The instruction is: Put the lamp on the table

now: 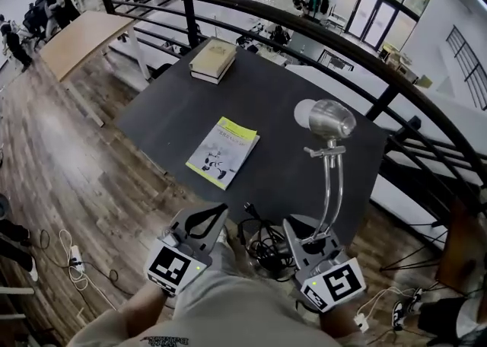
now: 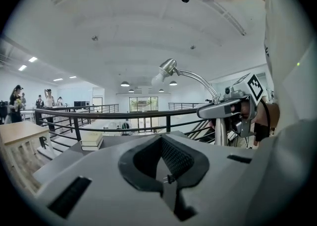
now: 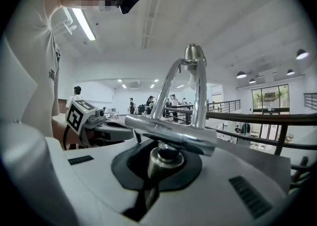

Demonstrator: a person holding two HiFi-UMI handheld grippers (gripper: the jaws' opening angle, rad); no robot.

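Note:
My right gripper is shut on the lower stem of a chrome gooseneck lamp. The lamp stands upright over the near edge of the dark table, with its white bulb facing away from me. Its black cord hangs bunched between the two grippers, and the plug sticks up. My left gripper is to the left of the cord with its jaws closed together. I cannot make out anything held in them. In the left gripper view the lamp rises at the right.
A yellow-and-white booklet lies mid-table, and stacked books lie at the far end. A black railing curves round the table's far and right sides. A wooden table stands far left. White cables lie on the wooden floor.

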